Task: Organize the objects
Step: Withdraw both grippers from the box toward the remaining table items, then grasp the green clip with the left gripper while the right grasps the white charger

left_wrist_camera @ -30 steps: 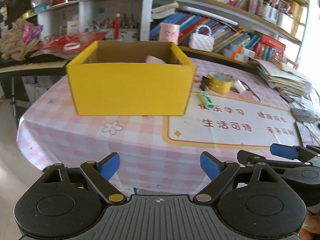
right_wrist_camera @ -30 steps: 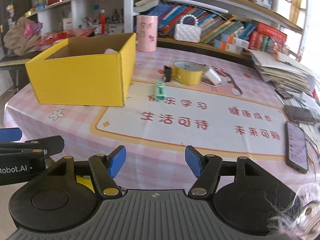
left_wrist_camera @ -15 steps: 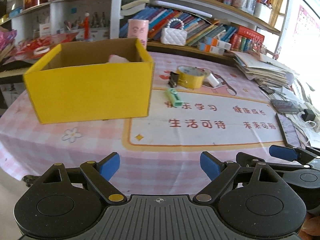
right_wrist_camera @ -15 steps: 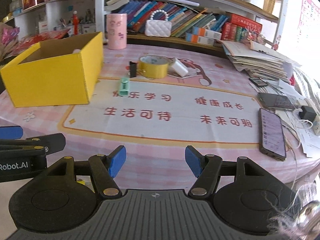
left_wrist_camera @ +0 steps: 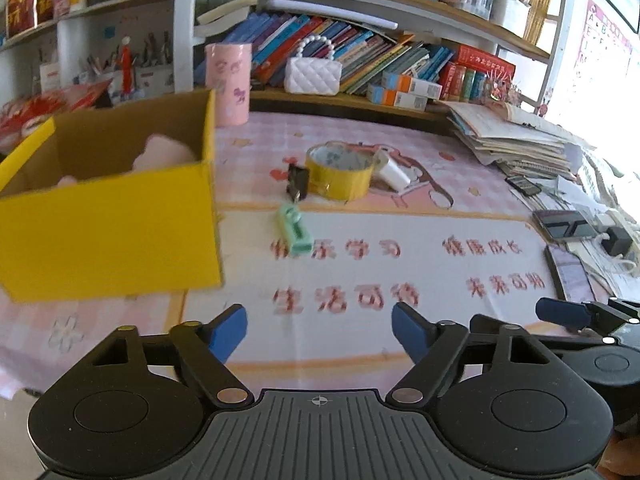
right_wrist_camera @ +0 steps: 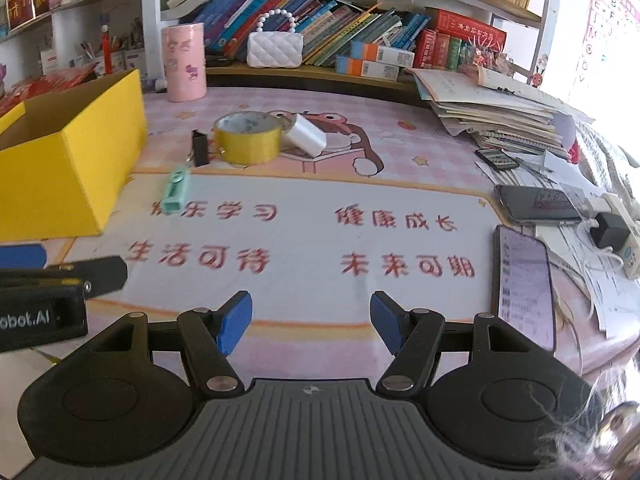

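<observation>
Left gripper (left_wrist_camera: 319, 330): jaws wide, holding nothing.
Right gripper (right_wrist_camera: 311, 322): jaws wide too, also holding nothing.
Green clip (left_wrist_camera: 295, 231): flat on the table mat (left_wrist_camera: 440, 216), far ahead of the left jaws and almost straight on; ahead and off to the left of the right jaws (right_wrist_camera: 176, 189).
Long way of it: runs nearly away from both jaws, tilted a little.
Nearer hand: most likely the left, a guess only.
Yellow box (left_wrist_camera: 108, 232): left of both jaws, just beside the clip.
Tape roll (right_wrist_camera: 248, 139): past the clip, touching a black clip (right_wrist_camera: 199, 148) or nearly so.
Left view only: something pink inside the box (left_wrist_camera: 166, 152).
Right view only: inside of the box mostly hidden; phone (right_wrist_camera: 524, 284) to the right of the jaws seen whole.
</observation>
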A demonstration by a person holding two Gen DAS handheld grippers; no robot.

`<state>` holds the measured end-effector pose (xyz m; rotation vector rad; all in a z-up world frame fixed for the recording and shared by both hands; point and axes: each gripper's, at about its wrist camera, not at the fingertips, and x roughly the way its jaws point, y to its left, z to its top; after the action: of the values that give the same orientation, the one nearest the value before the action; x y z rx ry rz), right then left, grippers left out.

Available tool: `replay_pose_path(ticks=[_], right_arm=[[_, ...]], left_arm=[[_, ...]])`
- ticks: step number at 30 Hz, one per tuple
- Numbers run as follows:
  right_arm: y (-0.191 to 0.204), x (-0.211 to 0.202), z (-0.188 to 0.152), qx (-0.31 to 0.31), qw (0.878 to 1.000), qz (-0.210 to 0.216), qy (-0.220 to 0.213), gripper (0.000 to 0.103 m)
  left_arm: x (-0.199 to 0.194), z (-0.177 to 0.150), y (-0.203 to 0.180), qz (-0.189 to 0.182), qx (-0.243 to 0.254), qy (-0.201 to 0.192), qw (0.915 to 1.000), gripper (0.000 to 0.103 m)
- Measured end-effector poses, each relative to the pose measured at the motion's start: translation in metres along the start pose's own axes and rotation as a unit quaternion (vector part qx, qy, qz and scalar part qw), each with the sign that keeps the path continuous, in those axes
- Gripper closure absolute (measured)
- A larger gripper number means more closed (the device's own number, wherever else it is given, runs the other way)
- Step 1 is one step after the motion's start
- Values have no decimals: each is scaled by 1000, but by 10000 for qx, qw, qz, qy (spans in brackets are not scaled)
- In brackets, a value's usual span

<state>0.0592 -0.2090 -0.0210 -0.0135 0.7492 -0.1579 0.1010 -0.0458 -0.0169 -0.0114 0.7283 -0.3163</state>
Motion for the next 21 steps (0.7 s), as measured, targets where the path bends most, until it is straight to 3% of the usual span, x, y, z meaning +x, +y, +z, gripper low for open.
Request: replay_pose_path(ticks=[4,6,11,21], right_arm=[[-15,15,16,-22,10000,24,-94,40],[-22,21,23,-34,9999,44,-122,40],[-36,39,39,-152,9996,199,-159,40],[-45,65,67,-542,9959,579,-424,40]], left_arm=[[22,19,-11,183,-1,-74,9998,36],[34,28,-14,295,-19,-89,9995,45],[70,48,-18,652,-40,-70,9978,47],[134,60,-6,1200,-290,477,9912,51]])
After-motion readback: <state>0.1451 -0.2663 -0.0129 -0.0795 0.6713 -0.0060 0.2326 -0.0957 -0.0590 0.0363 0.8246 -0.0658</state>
